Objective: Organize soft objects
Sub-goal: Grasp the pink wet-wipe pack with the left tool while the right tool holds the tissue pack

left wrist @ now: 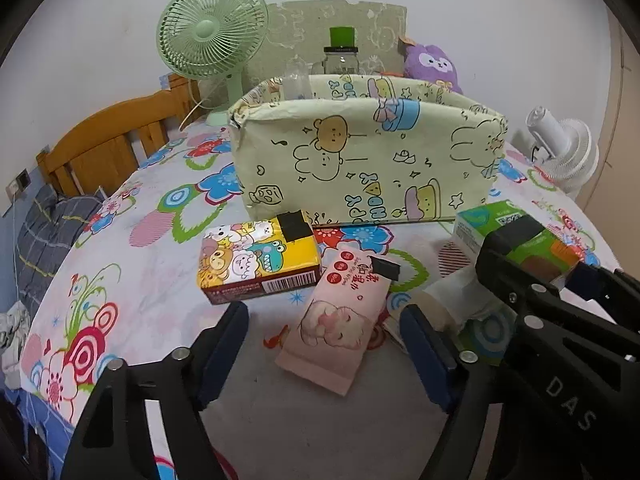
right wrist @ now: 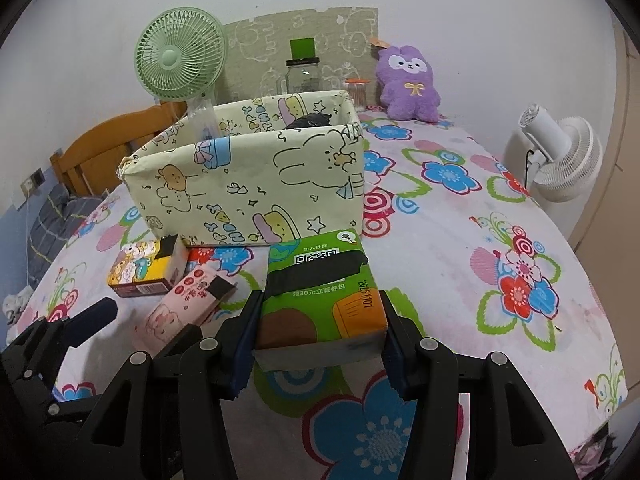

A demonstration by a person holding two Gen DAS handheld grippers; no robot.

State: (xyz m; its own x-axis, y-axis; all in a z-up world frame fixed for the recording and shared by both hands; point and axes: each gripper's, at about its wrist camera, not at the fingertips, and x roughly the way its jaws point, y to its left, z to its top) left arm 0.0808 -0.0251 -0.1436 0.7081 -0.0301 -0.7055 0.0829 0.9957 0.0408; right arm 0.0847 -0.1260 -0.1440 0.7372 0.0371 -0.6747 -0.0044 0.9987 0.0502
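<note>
While the right gripper (right wrist: 320, 344) pinches a green tissue pack (right wrist: 320, 300) between its blue pads, one pressed to each side, the pack is lifted off the flowered tablecloth (right wrist: 500, 208) and sits just in front of the cream cartoon-print fabric box (right wrist: 248, 184). A strip of black tape crosses the top of the green pack. The left gripper (left wrist: 324, 344) hangs over the cloth with its jaws spread, and a pink tissue pack (left wrist: 340, 320) lies flat on the cloth between the two fingers without either pad touching it. Just beside the pink pack, to its left in the left wrist view, a yellow tissue pack (left wrist: 260, 264) with cartoon animals rests on the cloth, close to the front wall of the fabric box. Both the pink and yellow packs carry a small black tape patch. Inside the box something dark shows at the far end, and a clear plastic bottle (right wrist: 204, 120) rises near its left rear corner; whether the bottle stands inside the box or just behind it I cannot tell. Behind the box a green desk fan (left wrist: 212, 32) stands at the left, a glass jar (right wrist: 302, 74) with a green top near the middle, and a purple plush toy (right wrist: 408, 84) sits at the right against the wall. A white fan (right wrist: 560, 156) stands off the right edge of the table.
</note>
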